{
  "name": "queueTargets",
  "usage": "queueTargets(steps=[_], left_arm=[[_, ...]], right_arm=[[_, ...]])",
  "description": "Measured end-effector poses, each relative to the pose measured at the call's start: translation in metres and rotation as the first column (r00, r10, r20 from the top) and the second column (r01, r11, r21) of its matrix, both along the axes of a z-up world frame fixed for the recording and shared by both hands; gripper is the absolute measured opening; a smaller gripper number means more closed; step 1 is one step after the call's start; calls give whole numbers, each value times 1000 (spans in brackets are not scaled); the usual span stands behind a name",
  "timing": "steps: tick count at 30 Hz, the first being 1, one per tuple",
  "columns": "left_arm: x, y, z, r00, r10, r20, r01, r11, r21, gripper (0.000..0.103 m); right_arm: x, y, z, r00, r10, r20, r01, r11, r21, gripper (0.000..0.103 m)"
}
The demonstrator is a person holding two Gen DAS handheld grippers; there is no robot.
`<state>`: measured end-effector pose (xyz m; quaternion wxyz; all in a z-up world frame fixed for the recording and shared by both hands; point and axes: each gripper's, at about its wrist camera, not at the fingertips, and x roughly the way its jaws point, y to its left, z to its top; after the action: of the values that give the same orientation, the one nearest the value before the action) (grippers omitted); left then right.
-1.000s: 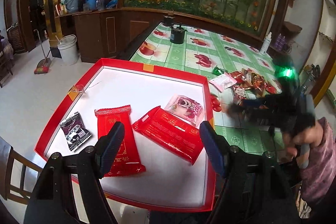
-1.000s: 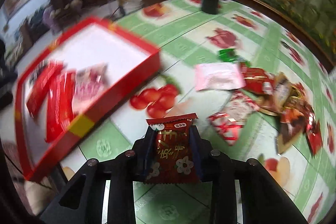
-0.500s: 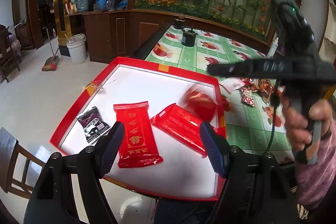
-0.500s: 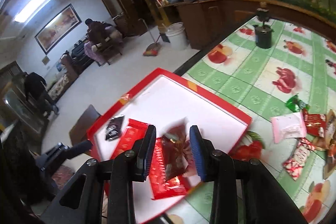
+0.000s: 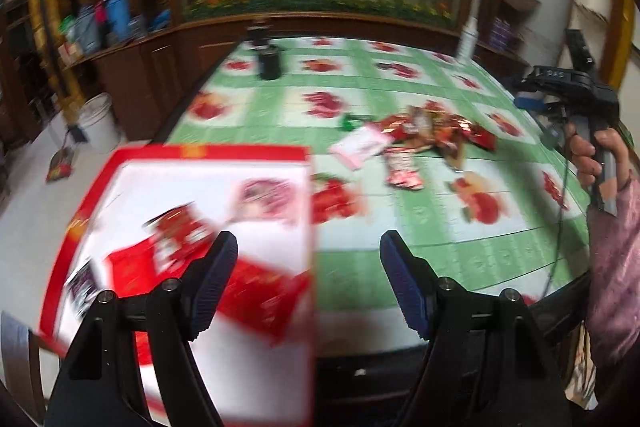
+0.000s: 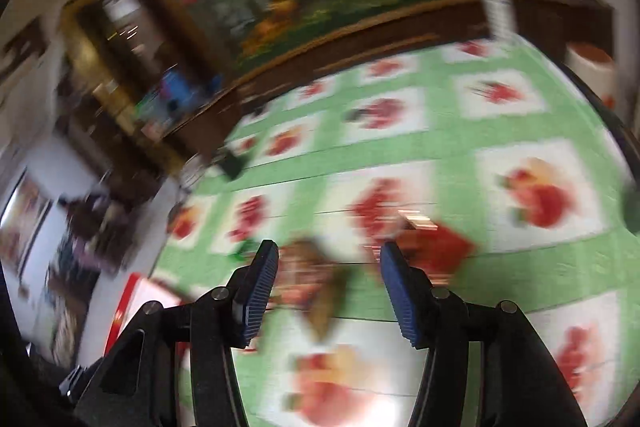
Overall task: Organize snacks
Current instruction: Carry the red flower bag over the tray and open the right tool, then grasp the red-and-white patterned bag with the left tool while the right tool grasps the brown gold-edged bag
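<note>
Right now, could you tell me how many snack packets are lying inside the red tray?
5 can be made out in the red tray, though blur may hide others: a pink one far right, a small red one, two long red ones, and a dark one at the left.

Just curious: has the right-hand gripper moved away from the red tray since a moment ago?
Yes. The right gripper, open and empty, has swung from above the red tray rightward over the snack pile.

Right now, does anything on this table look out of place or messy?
Yes. A loose heap of snack packets lies scattered on the green tablecloth, outside the red tray, and the packets inside the tray lie at mixed angles, overlapping. Both views are motion-blurred, so finer detail is unclear.
</note>
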<state>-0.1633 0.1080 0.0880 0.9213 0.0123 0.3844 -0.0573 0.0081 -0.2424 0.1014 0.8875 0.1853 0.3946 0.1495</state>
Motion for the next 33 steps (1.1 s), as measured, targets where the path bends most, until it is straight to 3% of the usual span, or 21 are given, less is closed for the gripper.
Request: queueTargets(steps=[2,4,10,14,19,23,25,26,29,33], left_arm=[[11,-19,0,999,-32,-9,32,999,11,74],[24,-38,-2,998,-55,-25,56,998,26,74],[50,-69,-19,991,-82,-102,85,996,31,74],[63,-79,-28,988,-81,-129,89,995,53,74],[84,-90,-43,981,-87,-171,97,994,52,74],[104,-96,-53,975,-84,-206,90,996,19,74],[115,-98,-59,970,-71,-233,73,997,-3,74],[120,-100,-62,967,-75,-244,73,997,-18,74],[130,-105,-69,959,-75,-273,65,997,-45,73],[136,-108,-73,961,-65,-268,53,997,-51,72]], right_arm=[[8,-26,-15,999,-27,-43,29,999,44,57],[16,-35,-31,996,12,-83,-2,994,113,57],[37,-3,-62,973,185,-139,-146,956,255,57],[52,40,-72,951,252,-181,-212,954,211,57],[57,62,-91,935,279,-220,-232,948,218,57],[61,66,-103,928,302,-219,-238,931,278,56],[62,66,-105,926,306,-219,-238,927,291,46],[63,66,-107,920,317,-229,-248,926,284,35],[62,61,-107,908,339,-247,-256,915,312,24],[59,44,-93,925,309,-220,-238,924,298,16]])
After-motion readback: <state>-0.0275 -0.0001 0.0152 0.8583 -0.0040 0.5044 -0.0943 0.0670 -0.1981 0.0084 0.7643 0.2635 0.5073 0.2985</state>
